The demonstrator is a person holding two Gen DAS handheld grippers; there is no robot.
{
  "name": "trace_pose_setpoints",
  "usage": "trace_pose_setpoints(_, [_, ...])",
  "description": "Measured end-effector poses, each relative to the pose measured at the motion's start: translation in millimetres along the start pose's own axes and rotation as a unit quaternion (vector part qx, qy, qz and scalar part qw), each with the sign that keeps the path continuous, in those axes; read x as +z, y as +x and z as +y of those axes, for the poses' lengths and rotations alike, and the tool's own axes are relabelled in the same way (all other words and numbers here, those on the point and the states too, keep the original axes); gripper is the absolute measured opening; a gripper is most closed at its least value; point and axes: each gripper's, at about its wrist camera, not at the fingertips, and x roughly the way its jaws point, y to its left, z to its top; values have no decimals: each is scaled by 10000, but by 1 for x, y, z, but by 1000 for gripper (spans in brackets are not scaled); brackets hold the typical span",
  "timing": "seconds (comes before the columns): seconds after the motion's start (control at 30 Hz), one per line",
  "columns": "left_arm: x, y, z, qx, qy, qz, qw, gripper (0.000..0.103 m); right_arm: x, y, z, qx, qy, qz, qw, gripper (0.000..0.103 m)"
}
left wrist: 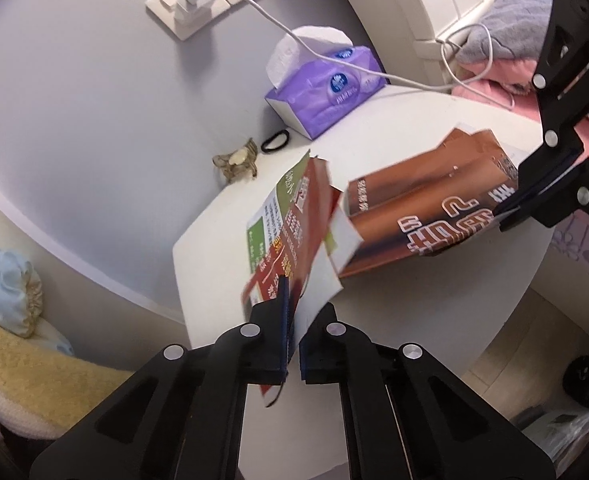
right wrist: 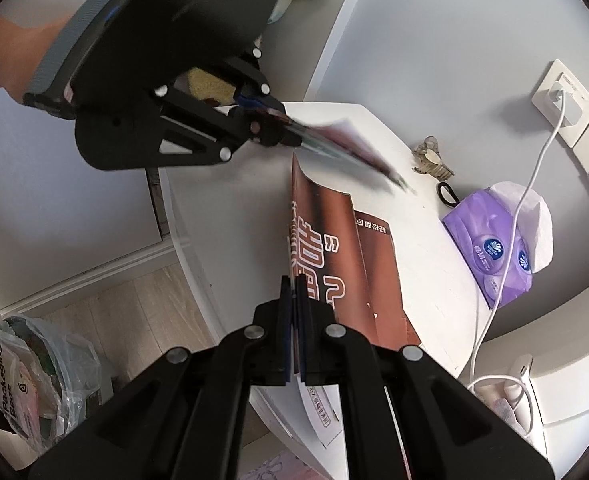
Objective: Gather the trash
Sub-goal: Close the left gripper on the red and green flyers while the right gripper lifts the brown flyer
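Observation:
My left gripper (left wrist: 290, 300) is shut on a flattened red and green carton (left wrist: 290, 232), held on edge above the white table (left wrist: 222, 240). In the right wrist view the left gripper (right wrist: 290, 136) shows at upper left with that carton (right wrist: 350, 148) blurred. My right gripper (right wrist: 293, 292) is shut on a flattened brown carton (right wrist: 334, 256) with white lettering, held over the table (right wrist: 426, 256). In the left wrist view the right gripper (left wrist: 506, 208) pinches the brown carton (left wrist: 426, 208) at its right end.
A purple tissue pack (left wrist: 326, 88) (right wrist: 494, 252), a hair clip (left wrist: 236, 162), a black hair tie (left wrist: 275, 142) and a white charger cable (left wrist: 374, 72) lie at the table's back. A plastic-lined bin of trash (right wrist: 34, 376) stands on the floor at left. Bedding (left wrist: 14, 344) lies beside the table.

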Motion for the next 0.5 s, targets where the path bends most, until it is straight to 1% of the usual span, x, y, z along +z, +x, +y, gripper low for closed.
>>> trace_pose_setpoints(0.5, [7, -43, 10, 122, -222, -127, 9996, 1, 9, -33, 0, -264, 198, -75, 9994, 5])
